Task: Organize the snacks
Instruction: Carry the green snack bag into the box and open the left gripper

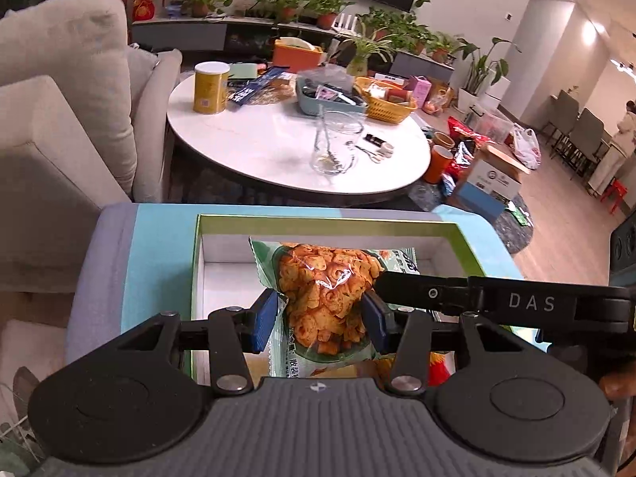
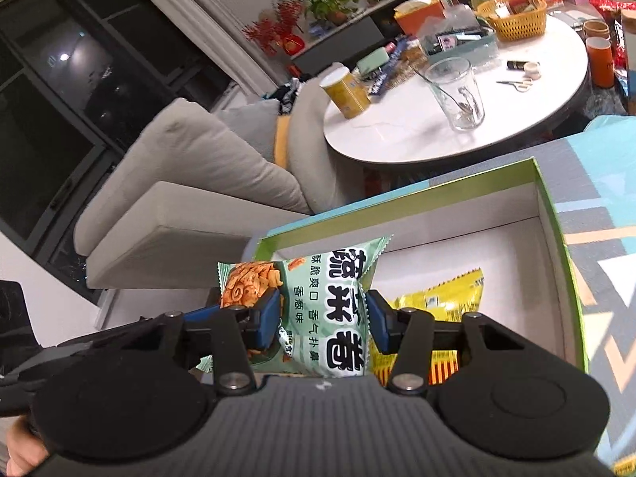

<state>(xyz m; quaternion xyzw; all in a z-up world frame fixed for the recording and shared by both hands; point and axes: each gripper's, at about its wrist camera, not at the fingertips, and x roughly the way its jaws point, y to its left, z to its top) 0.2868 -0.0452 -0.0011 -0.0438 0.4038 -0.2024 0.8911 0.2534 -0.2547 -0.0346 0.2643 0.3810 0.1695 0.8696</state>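
With both my left gripper (image 1: 320, 320) and right gripper (image 2: 322, 320) clamped on the pale-green crinkly snack bag (image 2: 318, 310), I should lower it level into the green-rimmed white cardboard box (image 2: 556, 214).

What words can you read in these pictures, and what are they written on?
"DAS": on the right gripper, seen in the left wrist view.
"香葱味" and "酥脆爽口 香气扑鼻": on the green snack bag.
Its big black title is creased, not surely readable.
The yellow can and the cardboard box: print too small.

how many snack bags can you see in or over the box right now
2. A green snack bag is held over the box, pinched by both the left claw and right claw. A yellow snack bag lies on the box floor. More may be hidden under them.
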